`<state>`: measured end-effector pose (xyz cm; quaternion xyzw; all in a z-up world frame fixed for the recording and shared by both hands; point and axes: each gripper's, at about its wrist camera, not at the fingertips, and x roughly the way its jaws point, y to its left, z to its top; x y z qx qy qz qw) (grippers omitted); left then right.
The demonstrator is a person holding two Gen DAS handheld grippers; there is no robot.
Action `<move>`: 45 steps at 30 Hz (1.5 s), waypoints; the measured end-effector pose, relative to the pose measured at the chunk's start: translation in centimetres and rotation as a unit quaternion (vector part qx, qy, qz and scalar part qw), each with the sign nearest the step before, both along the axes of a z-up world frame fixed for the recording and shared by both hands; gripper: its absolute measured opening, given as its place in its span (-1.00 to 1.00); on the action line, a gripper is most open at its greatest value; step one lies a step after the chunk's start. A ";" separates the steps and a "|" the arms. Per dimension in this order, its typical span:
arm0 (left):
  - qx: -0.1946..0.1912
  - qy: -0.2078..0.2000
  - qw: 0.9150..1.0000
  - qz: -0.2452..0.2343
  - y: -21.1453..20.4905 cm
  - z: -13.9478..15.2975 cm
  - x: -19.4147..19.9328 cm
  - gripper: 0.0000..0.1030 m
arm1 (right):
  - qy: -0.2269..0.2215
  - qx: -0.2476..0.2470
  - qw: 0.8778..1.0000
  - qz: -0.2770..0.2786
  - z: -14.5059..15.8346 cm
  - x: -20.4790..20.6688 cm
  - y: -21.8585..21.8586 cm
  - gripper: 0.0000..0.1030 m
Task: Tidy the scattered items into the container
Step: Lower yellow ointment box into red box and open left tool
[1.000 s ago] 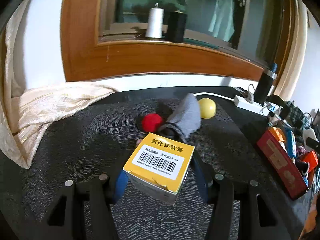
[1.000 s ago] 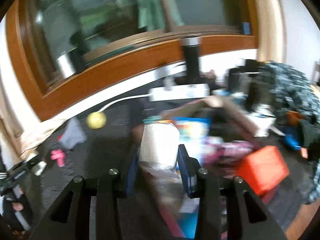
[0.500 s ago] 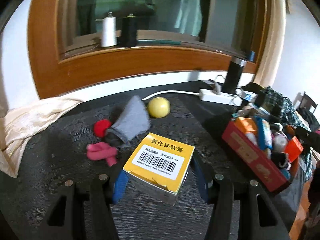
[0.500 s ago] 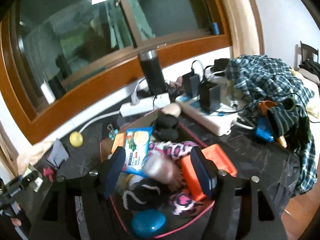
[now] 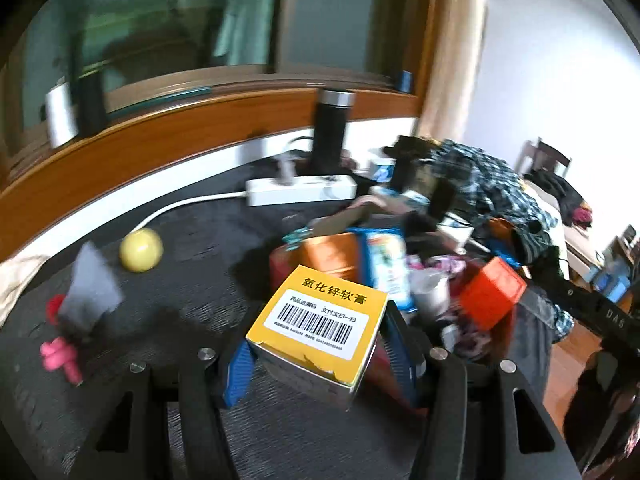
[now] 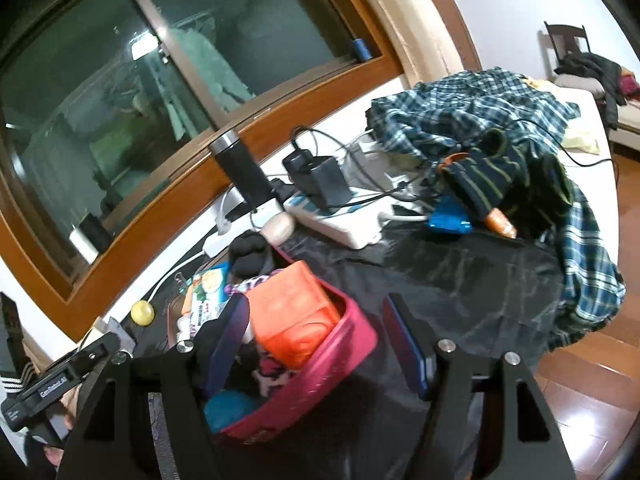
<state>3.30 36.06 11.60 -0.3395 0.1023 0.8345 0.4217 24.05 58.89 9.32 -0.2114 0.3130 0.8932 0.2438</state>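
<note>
Room: a dark window with a wooden frame [image 5: 168, 136] stands behind the table; a chair and a wooden floor show at the right in the right wrist view.
Surface: a dark patterned cloth [image 5: 192, 280] covers the table.
Container: a red box [image 6: 340, 356] stands on the cloth, already full of mixed things, among them an orange box [image 6: 292, 320] and a blue ball [image 6: 228, 408].
Left gripper [image 5: 318, 356]: its blue fingers press on both sides of a yellow carton [image 5: 320, 320] with a barcode label; the carton is held above the cloth, just in front of the container.
Right gripper [image 6: 316, 348]: the jaws stand wide apart and hold nothing; the near corner of the container lies between the fingers, but they are not pressing it.
Scattered items: a yellow ball [image 5: 141, 250], a grey sock [image 5: 92, 292], a red thing [image 5: 54, 306] and a pink thing [image 5: 60, 356] lie on the cloth left of the container, apart from it.
Behind the container: a white power strip [image 5: 300, 190] and a black flask [image 5: 330, 132] near the window.
Right side: a plaid shirt [image 6: 480, 120] lies in a heap over cables.
</note>
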 end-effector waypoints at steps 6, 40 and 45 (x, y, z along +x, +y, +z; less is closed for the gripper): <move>0.000 -0.004 0.999 -0.049 4.9 0.2 2.2 0.14 | 0.011 -0.022 0.999 -0.023 -1.1 1.9 2.2 0.42; 0.008 -0.036 0.999 -0.030 6.2 -2.1 2.4 0.57 | 0.019 -0.001 1.000 -0.009 -0.8 1.7 0.4 0.42; 0.010 -0.005 1.000 -0.016 7.1 -0.9 1.7 0.57 | 0.018 0.001 1.000 -0.001 -0.9 1.4 -0.1 0.42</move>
